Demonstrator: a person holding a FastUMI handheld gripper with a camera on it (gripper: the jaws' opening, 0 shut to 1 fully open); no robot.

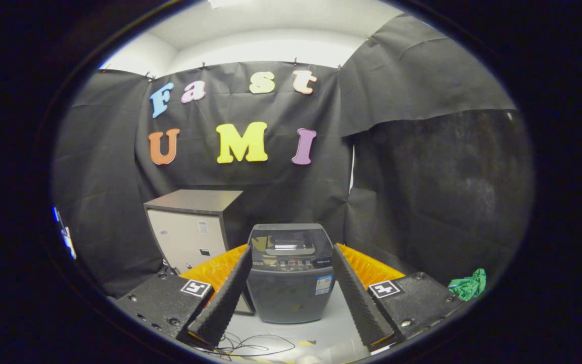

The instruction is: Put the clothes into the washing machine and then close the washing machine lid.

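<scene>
A small grey top-loading washing machine [291, 275] stands on the pale floor straight ahead, framed between my two fingers and some way beyond them. Its dark glass lid [290, 241] lies flat and shut on top. A crumpled green cloth [469, 285] lies low to the right, outside my right finger. My gripper [291, 260] is open, its fingers spread wide with nothing held between them.
A grey and white cabinet [192, 230] stands to the left of the washer, against the black cloth wall. Thin black cables [250, 346] trail over the floor just in front of the fingers. Black cloth hangs close on the right side.
</scene>
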